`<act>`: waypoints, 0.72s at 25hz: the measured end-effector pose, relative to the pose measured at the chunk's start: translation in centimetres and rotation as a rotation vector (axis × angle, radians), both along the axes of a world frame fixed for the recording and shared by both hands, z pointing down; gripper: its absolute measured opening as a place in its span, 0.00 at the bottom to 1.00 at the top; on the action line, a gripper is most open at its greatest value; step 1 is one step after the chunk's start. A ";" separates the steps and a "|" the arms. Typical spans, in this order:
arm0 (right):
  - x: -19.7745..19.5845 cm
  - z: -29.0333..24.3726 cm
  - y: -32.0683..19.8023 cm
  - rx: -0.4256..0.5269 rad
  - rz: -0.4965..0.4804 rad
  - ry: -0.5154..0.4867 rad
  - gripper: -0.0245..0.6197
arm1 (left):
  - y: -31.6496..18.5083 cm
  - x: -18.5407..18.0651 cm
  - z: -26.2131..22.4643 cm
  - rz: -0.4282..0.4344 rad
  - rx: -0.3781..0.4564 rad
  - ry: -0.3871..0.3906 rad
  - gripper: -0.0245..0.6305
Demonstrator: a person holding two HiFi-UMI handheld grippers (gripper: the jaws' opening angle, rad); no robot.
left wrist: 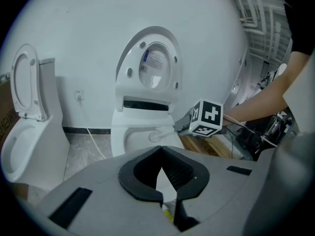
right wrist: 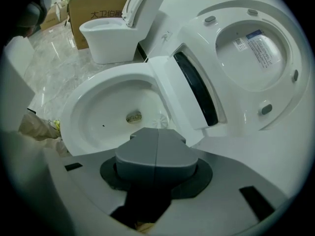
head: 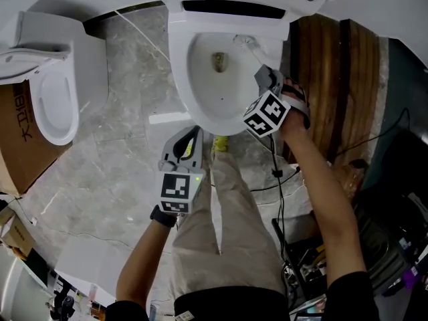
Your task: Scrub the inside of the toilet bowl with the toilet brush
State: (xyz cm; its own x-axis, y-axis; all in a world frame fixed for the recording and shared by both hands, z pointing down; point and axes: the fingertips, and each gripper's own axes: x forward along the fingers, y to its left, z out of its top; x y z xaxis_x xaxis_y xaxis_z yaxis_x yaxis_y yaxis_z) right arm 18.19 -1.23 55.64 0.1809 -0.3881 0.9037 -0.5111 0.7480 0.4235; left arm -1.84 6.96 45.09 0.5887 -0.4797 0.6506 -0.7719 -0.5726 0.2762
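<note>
The grey marbled floor (head: 127, 119) carries a toilet (head: 179, 62), a second toilet (head: 55, 95) left of it, a cardboard box (head: 15, 142) and a white cable (head: 142, 35).

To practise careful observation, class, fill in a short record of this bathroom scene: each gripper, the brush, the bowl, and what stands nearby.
Right gripper: fingers shut on the toilet brush, held over the bowl's right side
Brush position: head inside the toilet bowl, near its back wall
Left gripper: fingers together, holding nothing, held over the floor in front of the bowl
Bowl: brownish mark at the drain
Lid: raised
Nearby: second toilet to the left, cardboard box beside it
</note>
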 end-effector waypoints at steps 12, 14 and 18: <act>1.4 -1.1 2.2 -0.041 0.104 -0.003 0.28 | -0.1 -1.1 0.3 -0.022 -0.002 -0.009 0.06; 1.4 -1.2 2.6 -0.049 0.114 -0.004 0.28 | -0.2 -1.3 0.5 -0.025 -0.001 -0.008 0.06; 1.6 -1.6 3.8 -0.076 0.185 -0.040 0.28 | -0.2 -1.9 0.6 -0.049 -0.003 0.005 0.06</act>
State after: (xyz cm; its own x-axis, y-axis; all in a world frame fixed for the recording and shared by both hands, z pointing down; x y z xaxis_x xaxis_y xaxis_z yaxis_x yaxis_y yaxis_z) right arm 19.81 2.57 54.02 0.2061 -0.2823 0.9369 -0.6579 0.6688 0.3462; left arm -3.77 6.80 45.68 0.5680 -0.5061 0.6491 -0.7975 -0.5334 0.2820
